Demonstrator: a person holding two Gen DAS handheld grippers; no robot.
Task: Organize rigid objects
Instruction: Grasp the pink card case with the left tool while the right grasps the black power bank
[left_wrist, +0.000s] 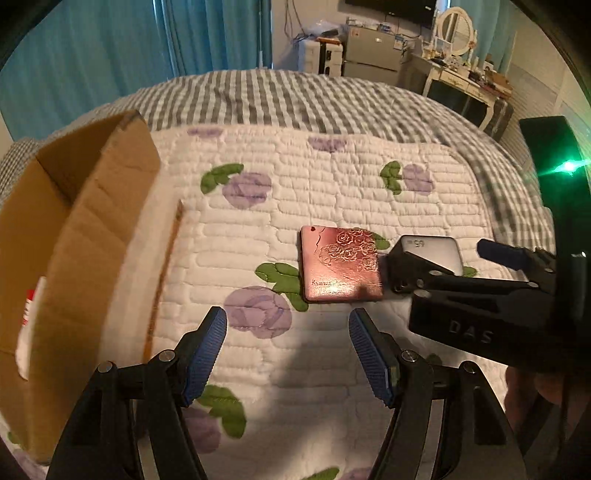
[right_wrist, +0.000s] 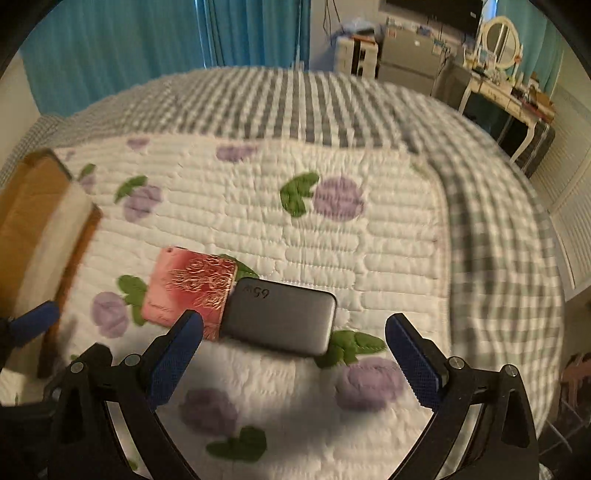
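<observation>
Open brown cardboard box (left_wrist: 74, 229) stands left on the quilted bed (left_wrist: 332, 184). Pink embossed card case (left_wrist: 340, 269) touches grey 65W charger (right_wrist: 280, 317), both unboxed. Right tool (right_wrist: 295, 343) released, approaching charger; left tool (left_wrist: 288, 332) released, idle. Next: straddle charger, close.

Left gripper (left_wrist: 288, 350) and right gripper (right_wrist: 293, 356) are built from black plastic arms, approx. V-shaped. Blue ribbed pads (left_wrist: 207, 354) are fitted on the fingers. Silver round screws (left_wrist: 167, 355) are seen at the joints. White letters "DAS" (left_wrist: 470, 331) are printed on the right gripper's housing.
</observation>
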